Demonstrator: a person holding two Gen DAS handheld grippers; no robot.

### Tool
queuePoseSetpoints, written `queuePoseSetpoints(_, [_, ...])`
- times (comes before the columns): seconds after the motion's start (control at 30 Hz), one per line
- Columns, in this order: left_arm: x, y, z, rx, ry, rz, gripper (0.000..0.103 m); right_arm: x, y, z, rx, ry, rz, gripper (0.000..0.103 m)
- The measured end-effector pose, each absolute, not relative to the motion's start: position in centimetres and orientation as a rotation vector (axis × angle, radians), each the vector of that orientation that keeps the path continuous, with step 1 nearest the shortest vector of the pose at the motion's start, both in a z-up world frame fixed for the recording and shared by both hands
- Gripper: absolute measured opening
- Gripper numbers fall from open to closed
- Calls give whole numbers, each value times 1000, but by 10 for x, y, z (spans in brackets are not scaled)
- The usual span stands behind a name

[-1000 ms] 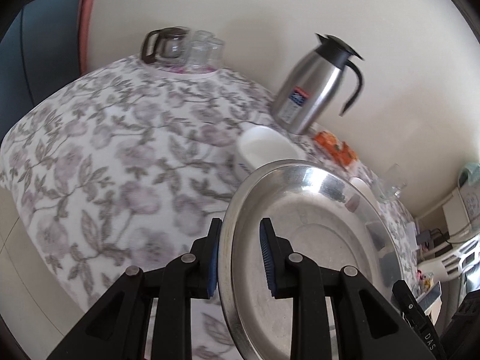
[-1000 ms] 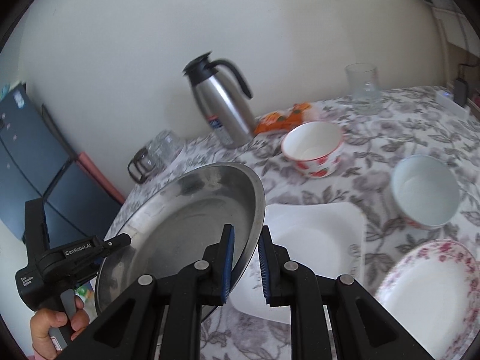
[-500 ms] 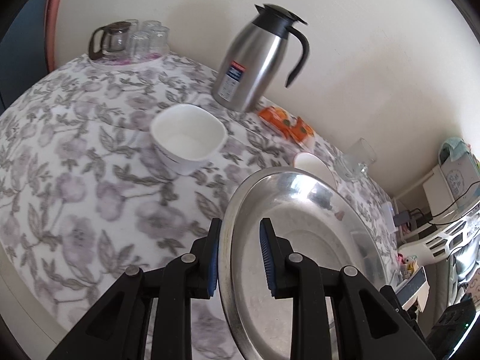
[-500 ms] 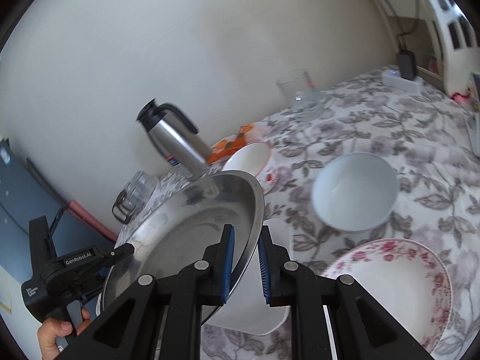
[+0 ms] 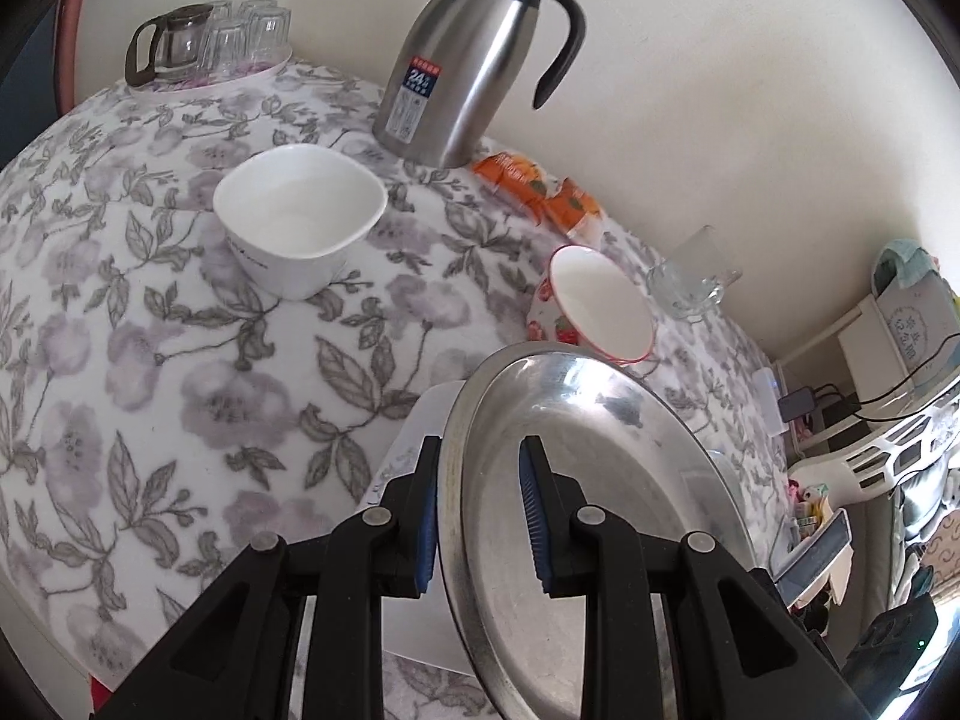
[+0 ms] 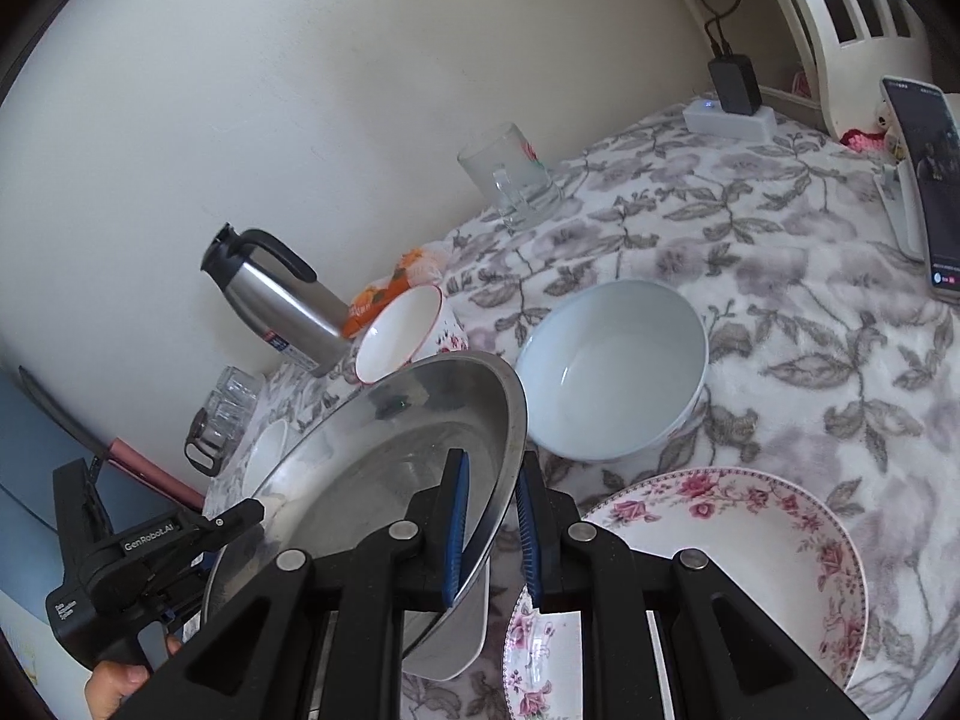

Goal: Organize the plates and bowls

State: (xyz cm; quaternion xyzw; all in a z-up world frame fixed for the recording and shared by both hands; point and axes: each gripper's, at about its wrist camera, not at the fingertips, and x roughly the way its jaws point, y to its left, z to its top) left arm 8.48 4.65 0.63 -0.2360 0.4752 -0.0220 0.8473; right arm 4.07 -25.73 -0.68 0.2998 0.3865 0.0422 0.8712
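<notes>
Now steel plate (image 5: 600,480) rim clamped in left hand-held gripper (image 5: 480,504), right hand-held gripper (image 6: 489,531) pinching opposite rim

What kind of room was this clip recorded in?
Most likely a home dining spot: a table with a floral cloth stands against a plain wall, set with a steel flask, a glass mug, bowls and plates. A charger lies at the far edge.
</notes>
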Motion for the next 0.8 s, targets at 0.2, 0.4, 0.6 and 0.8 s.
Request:
queuePoseSetpoints(0.2, [84, 63, 0, -519, 1002, -34, 26, 45, -241, -13, 583, 841, 97, 17])
queuePoseSetpoints(0.4, [84, 80, -13, -559, 1038, 3, 26, 48, -223, -17, 515, 874, 110, 18])
queuePoseSetpoints(0.6, [84, 85, -22, -556, 1062, 29, 26, 50, -217, -22, 495, 894, 108, 19])
queuePoseSetpoints(0.8, [86, 85, -25, -549, 1073, 36, 26, 53, -214, -28, 472, 920, 101, 19])
